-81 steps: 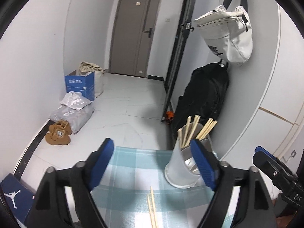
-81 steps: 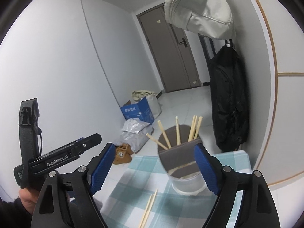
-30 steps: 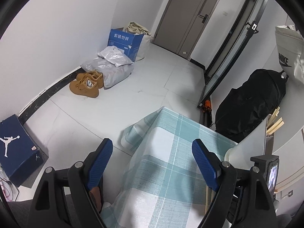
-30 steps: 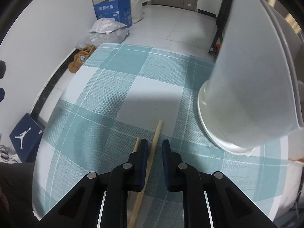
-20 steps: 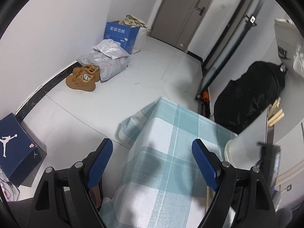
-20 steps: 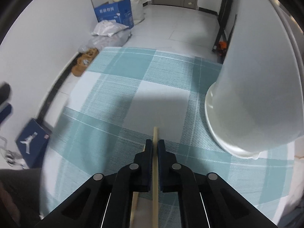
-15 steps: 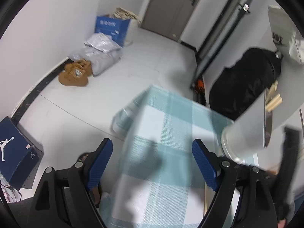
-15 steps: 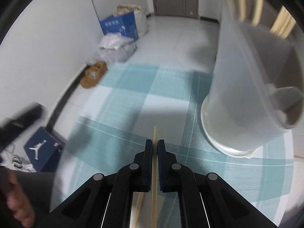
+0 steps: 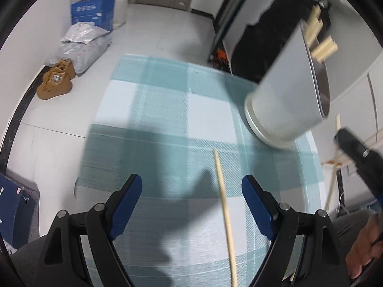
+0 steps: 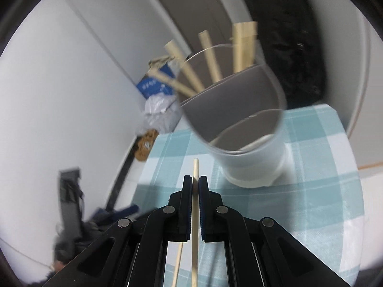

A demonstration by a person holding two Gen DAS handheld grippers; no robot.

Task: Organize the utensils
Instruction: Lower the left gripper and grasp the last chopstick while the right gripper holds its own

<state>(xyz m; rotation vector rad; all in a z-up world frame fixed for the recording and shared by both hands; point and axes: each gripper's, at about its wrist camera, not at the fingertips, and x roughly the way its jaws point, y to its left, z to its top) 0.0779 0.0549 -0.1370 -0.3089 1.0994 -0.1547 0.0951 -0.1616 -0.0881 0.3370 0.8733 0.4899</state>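
- Between the closed pads of the right gripper (image 10: 195, 186) sits one chopstick (image 10: 195, 167), its long axis running straight forward along the fingers, tip poking out ahead.
- Ahead and to the right of that tip stands the white holder (image 10: 251, 157), its open mouth already bristling with chopsticks; the next move is probably to swing the stick up and over its rim.
- On the checked cloth (image 9: 167, 110) a second chopstick (image 9: 223, 205) lies lengthwise, roughly along the fingers' line.
- Over it hovers the left gripper (image 9: 191, 197), jaws spread wide and holding nothing, nearer to it than the right.
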